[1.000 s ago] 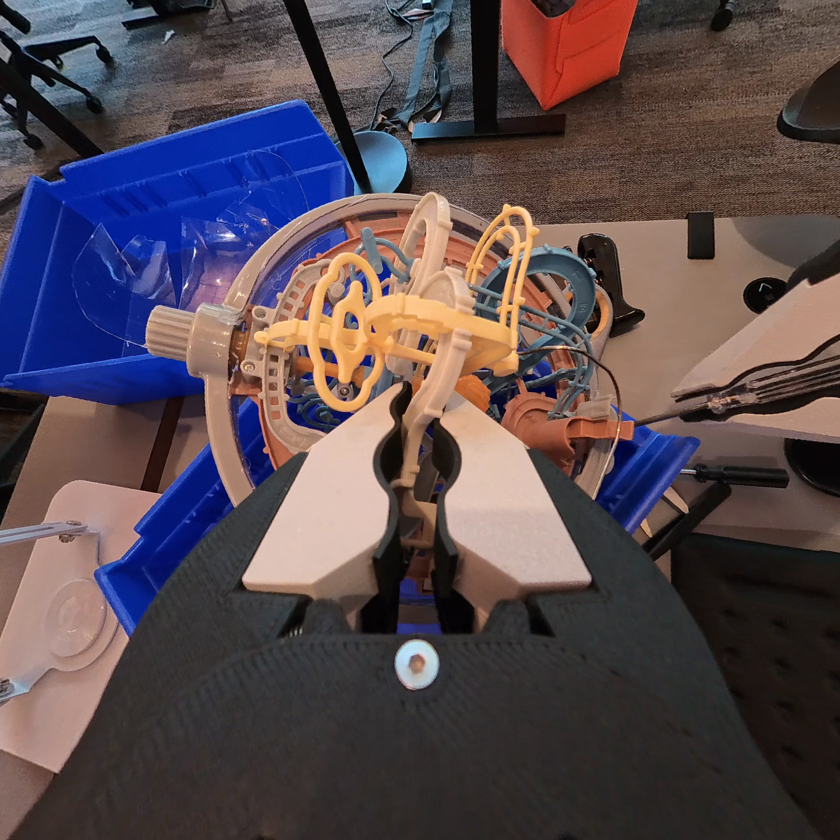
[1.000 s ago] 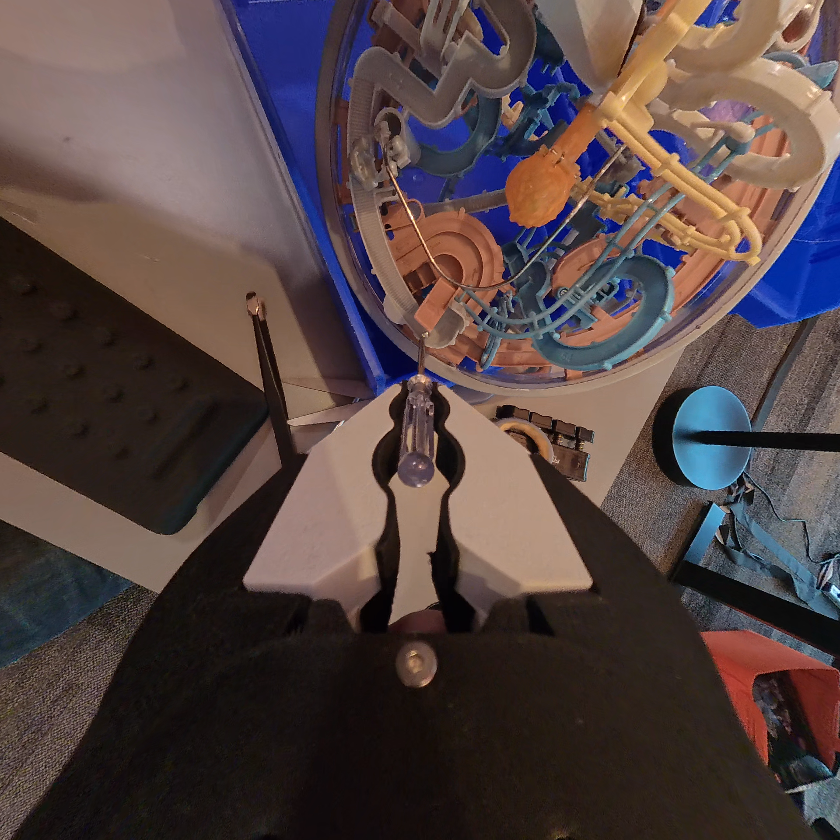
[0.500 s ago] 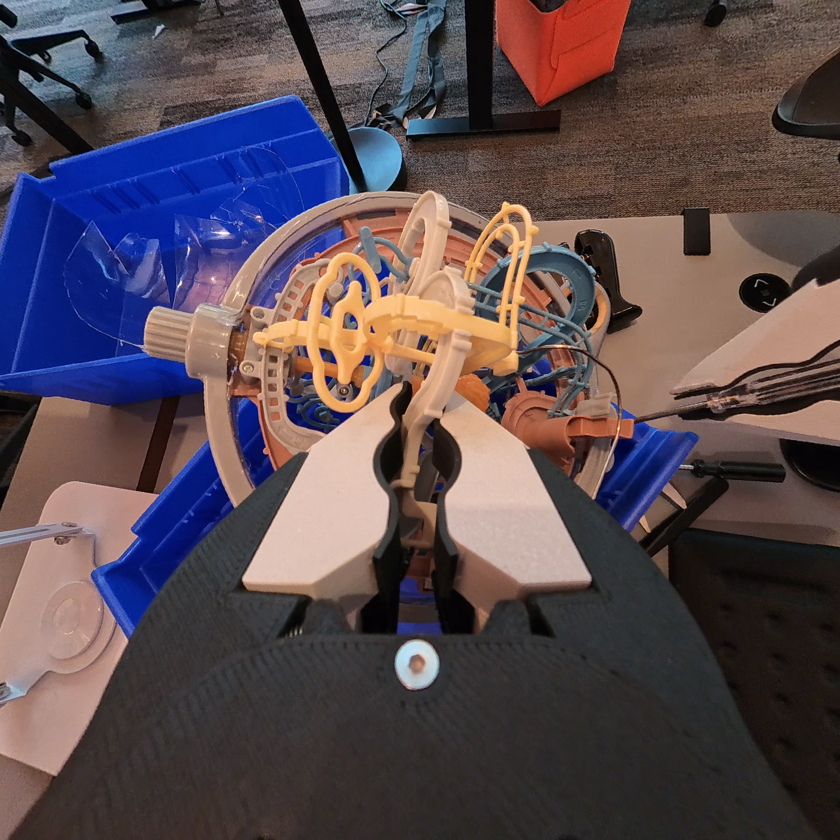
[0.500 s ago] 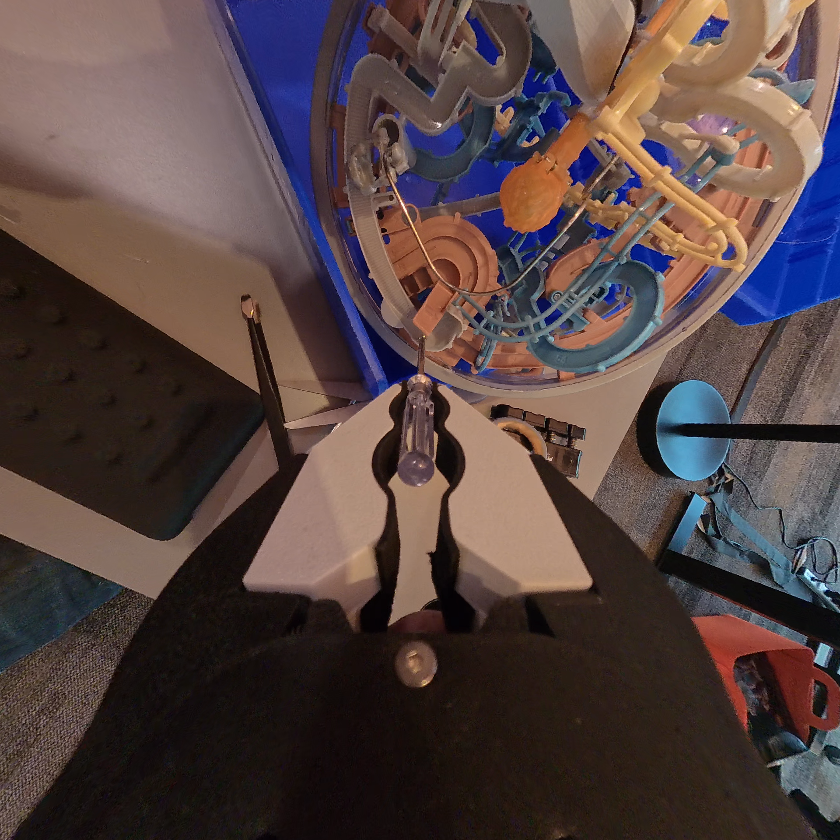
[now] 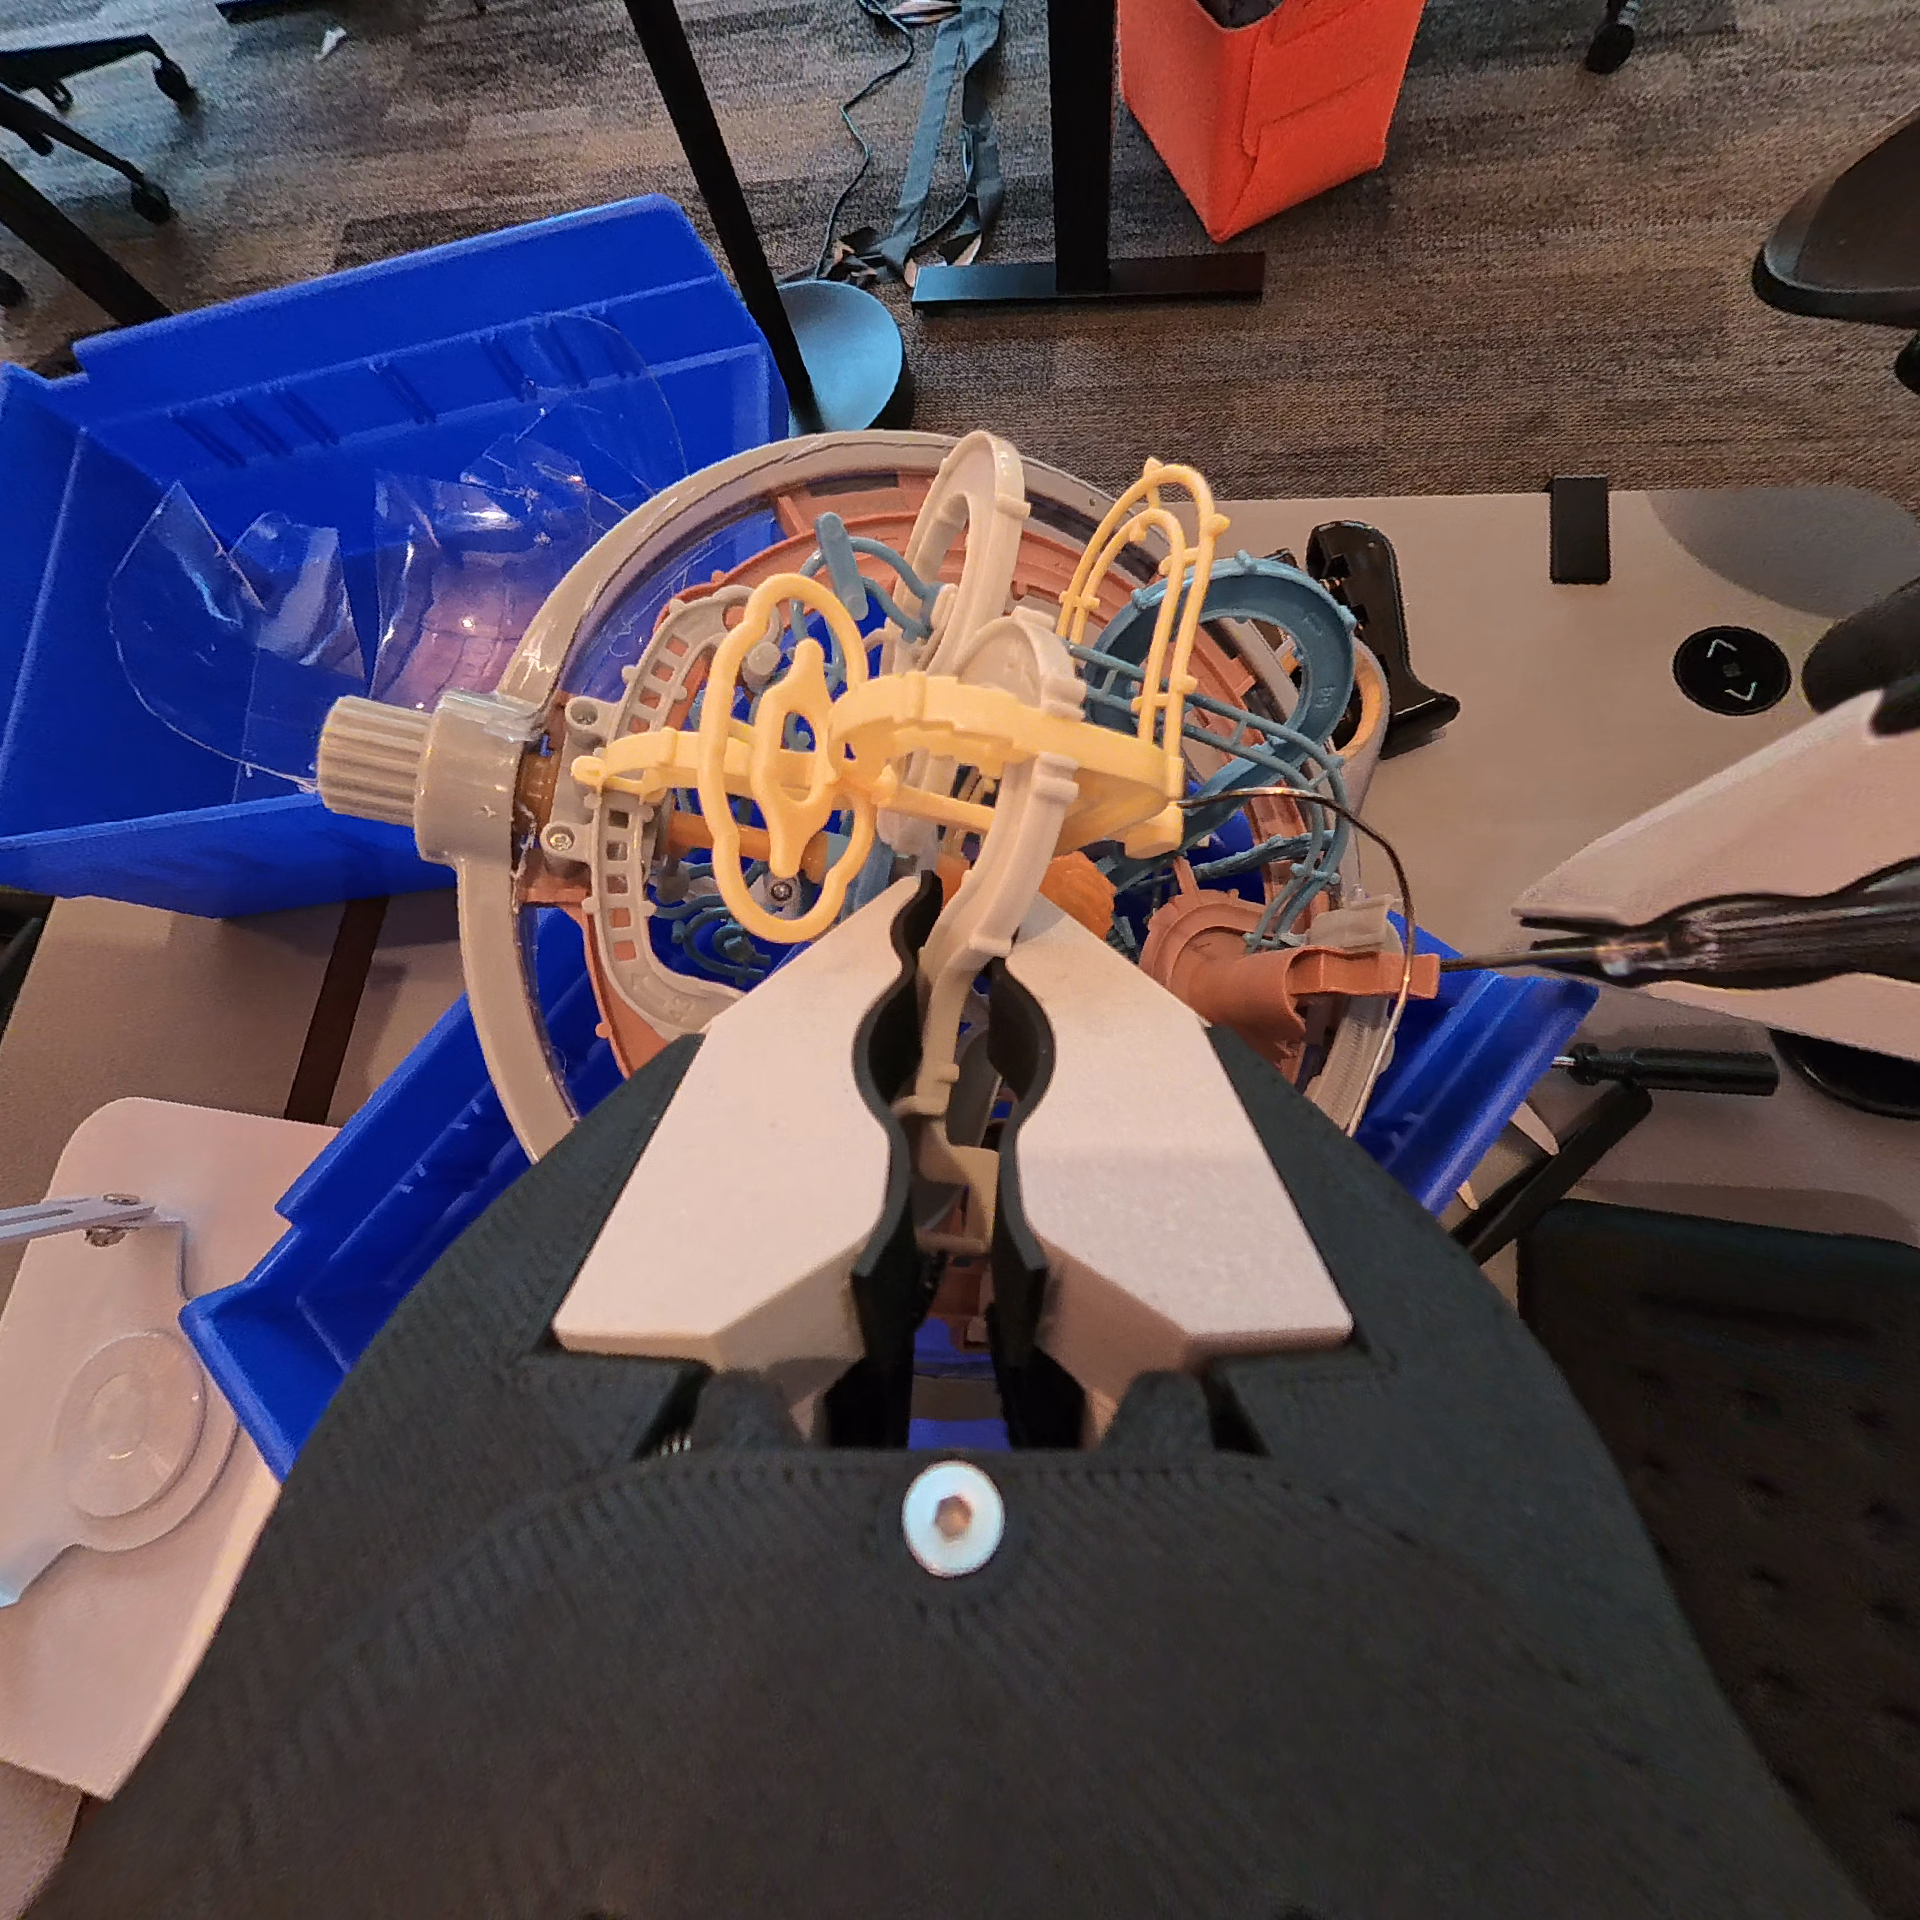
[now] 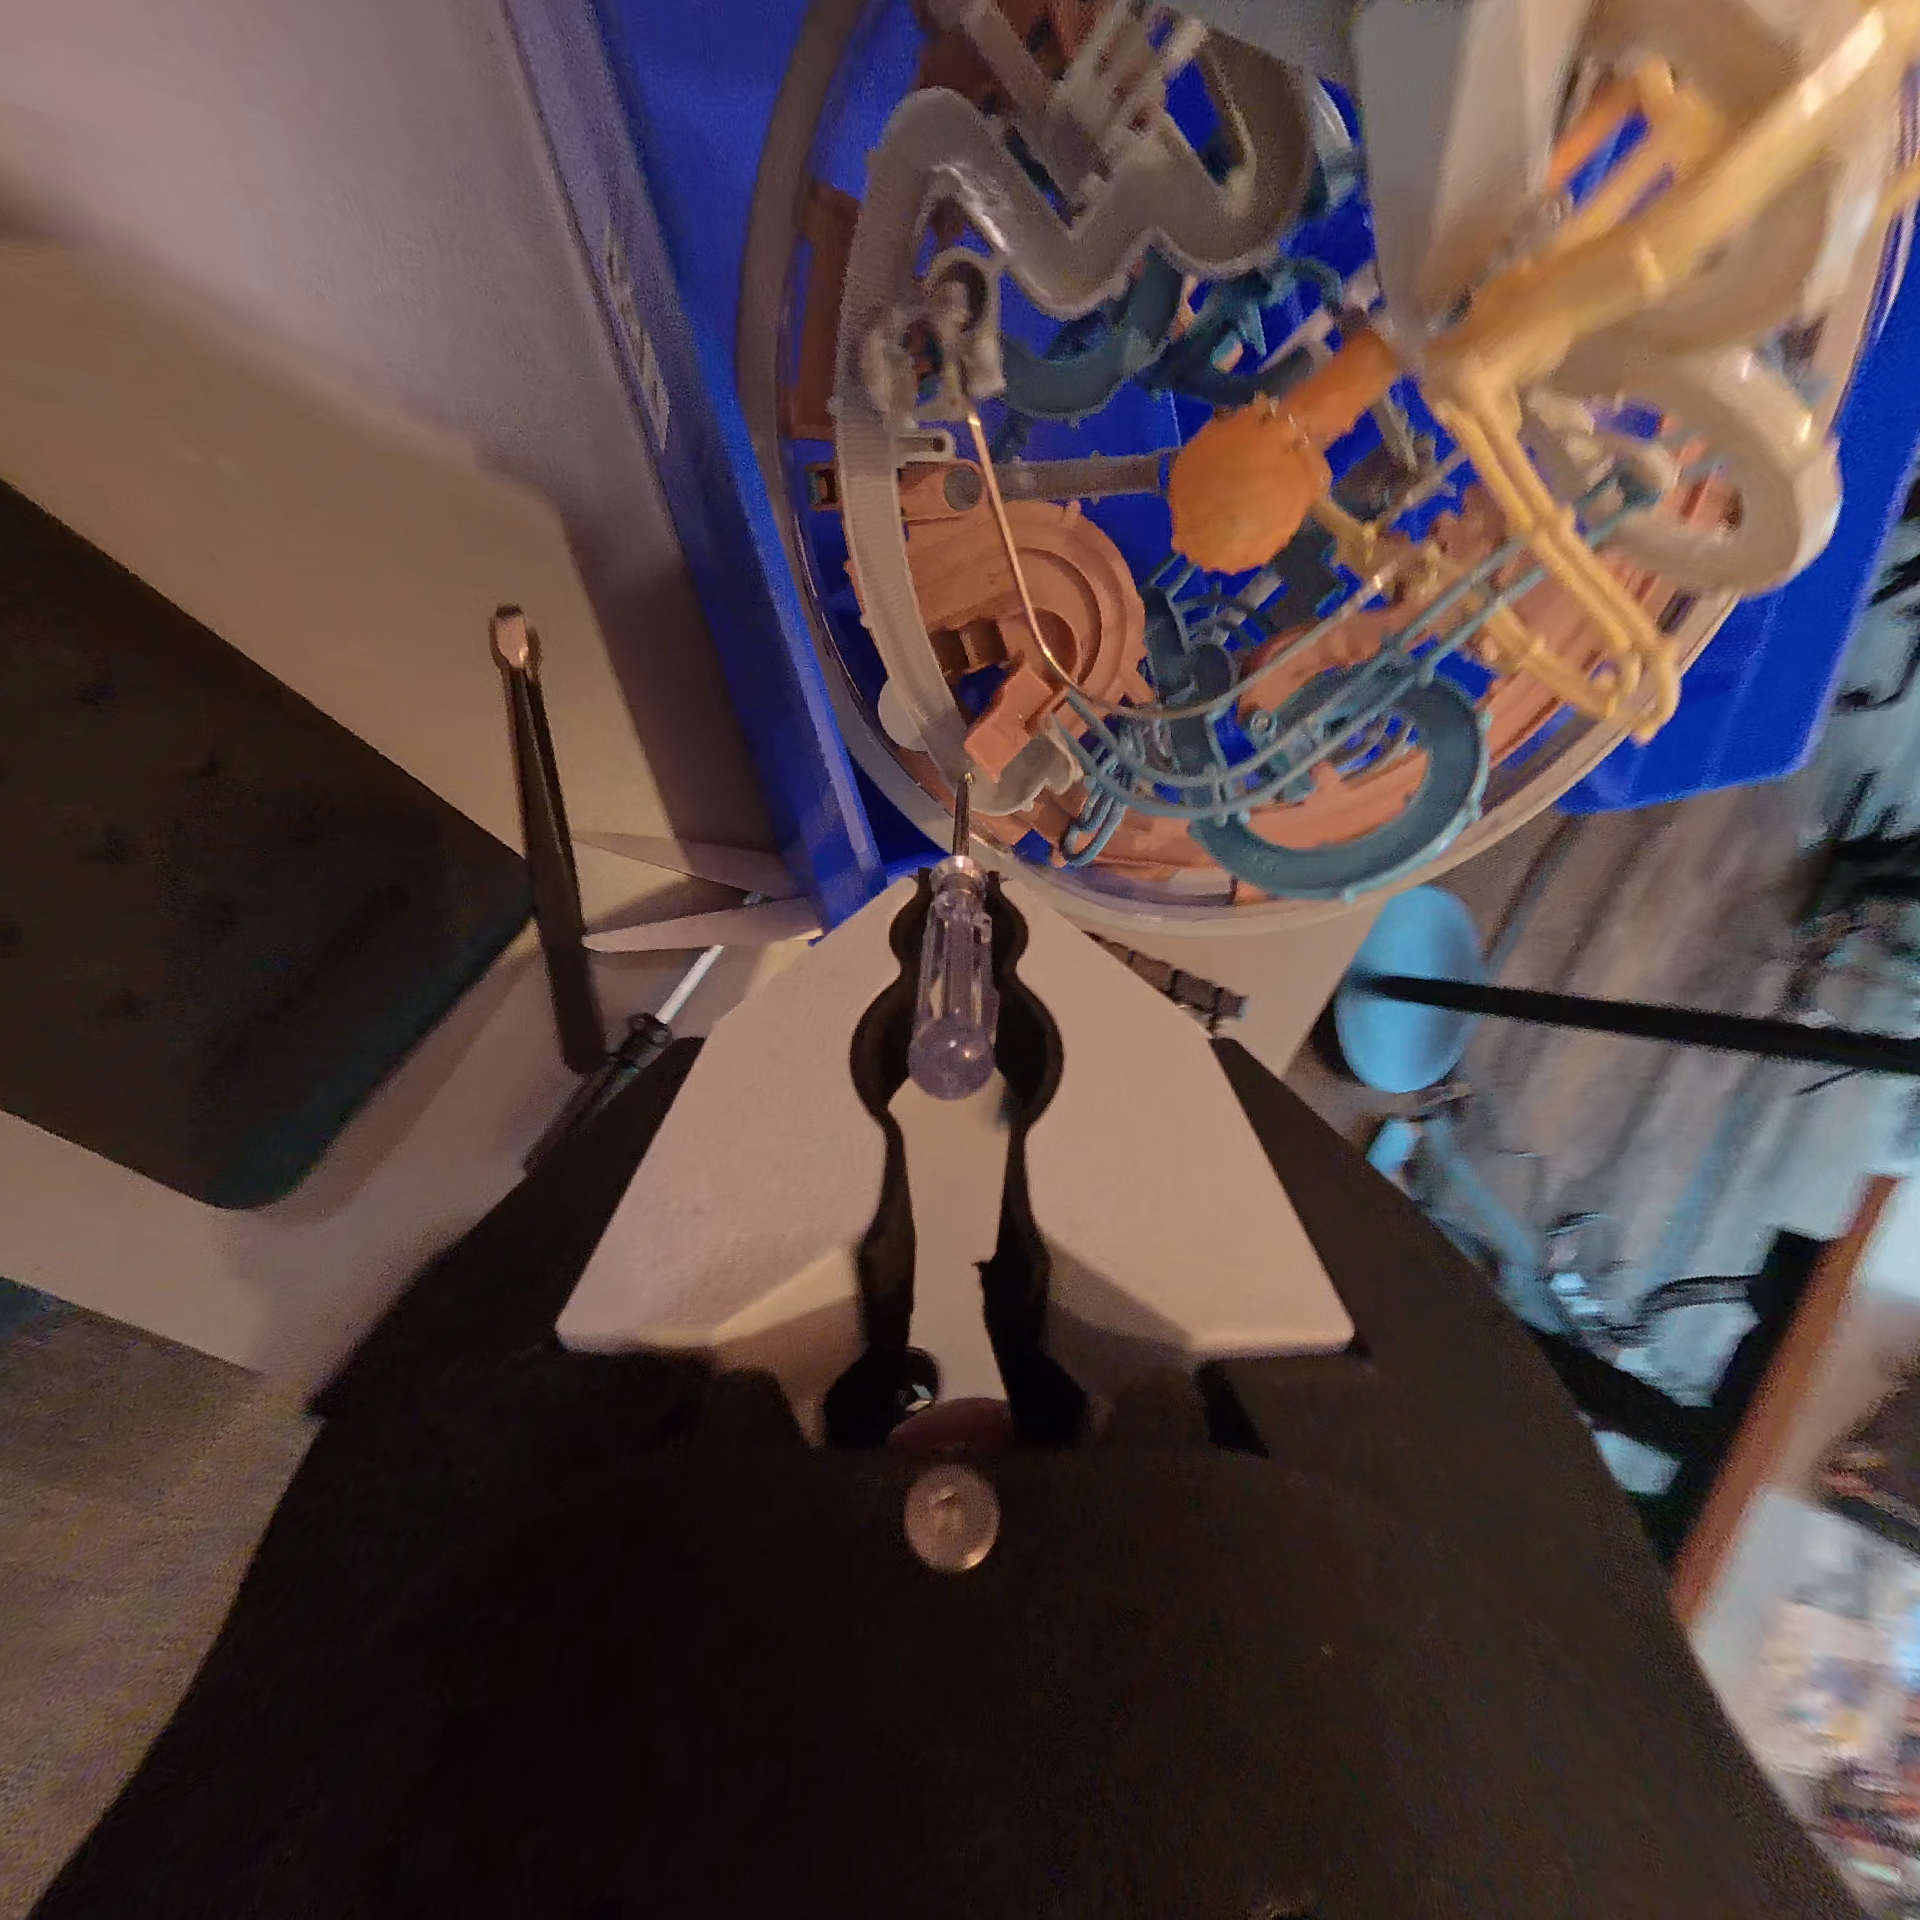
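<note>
Left gripper (image 5: pixel 954 940) clamped on maze ball (image 5: pixel 914 748) over blue bin (image 5: pixel 436 1195), right gripper (image 6: pixel 957 904) pinching screwdriver (image 6: pixel 948 987) at tan clip (image 6: pixel 1003 732); thin tracks could snap.

each tool is built on a broad black printed body with fine ridged layer lines. two pale grey wedge-shaped fingers (image 5: pixel 758 1153) are mounted on the left tool (image 5: pixel 956 935), lined inside with wavy black pads. a silver hex screw (image 5: pixel 953 1521) is set centrally below. the right tool (image 6: pixel 956 914) is made alike, its screw (image 6: pixel 951 1524) shadowed.
</note>
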Available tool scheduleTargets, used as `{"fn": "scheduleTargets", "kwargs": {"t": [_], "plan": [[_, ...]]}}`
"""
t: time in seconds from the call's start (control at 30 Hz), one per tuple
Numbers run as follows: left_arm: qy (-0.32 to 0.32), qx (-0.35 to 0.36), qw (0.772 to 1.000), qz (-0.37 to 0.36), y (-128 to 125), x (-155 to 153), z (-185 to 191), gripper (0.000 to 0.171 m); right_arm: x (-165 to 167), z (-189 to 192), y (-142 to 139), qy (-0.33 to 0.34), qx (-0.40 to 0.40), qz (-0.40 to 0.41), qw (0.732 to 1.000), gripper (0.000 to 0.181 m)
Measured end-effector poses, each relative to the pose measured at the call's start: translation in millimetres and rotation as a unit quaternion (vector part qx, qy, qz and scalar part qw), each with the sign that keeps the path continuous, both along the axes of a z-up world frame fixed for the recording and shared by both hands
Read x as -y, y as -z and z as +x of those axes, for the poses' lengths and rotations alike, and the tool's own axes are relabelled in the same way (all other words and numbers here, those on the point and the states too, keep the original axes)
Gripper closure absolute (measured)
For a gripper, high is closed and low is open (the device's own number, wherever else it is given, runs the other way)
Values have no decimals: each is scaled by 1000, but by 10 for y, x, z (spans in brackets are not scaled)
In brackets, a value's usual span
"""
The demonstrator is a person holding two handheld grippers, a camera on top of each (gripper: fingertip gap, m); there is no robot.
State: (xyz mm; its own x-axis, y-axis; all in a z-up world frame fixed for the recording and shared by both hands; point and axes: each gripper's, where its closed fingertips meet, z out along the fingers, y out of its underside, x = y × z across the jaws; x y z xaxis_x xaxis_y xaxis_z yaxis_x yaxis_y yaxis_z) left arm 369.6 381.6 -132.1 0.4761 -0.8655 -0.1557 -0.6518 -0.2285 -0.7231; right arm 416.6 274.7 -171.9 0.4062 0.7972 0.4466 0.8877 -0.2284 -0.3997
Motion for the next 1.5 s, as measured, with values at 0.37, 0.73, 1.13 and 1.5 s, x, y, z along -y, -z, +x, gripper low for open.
{"fn": "scheduleTargets", "kwargs": {"t": [0.37,0.73,1.13,1.5], "plan": [[0,-5,1000,3,-1,-21,-43,167,-151,-17,-16,-335,386,155,845,176],[-7,-11,1000,-7,79,-98,-118,168,-88,-38,-179,-274,238,145,920,177],[69,-17,990,-124,374,87,-325,134,-14,157,-253,-113,41,87,989,176],[194,22,981,-9,-214,417,-341,131,37,-146,-415,-66,-127,-50,988,175]]}}
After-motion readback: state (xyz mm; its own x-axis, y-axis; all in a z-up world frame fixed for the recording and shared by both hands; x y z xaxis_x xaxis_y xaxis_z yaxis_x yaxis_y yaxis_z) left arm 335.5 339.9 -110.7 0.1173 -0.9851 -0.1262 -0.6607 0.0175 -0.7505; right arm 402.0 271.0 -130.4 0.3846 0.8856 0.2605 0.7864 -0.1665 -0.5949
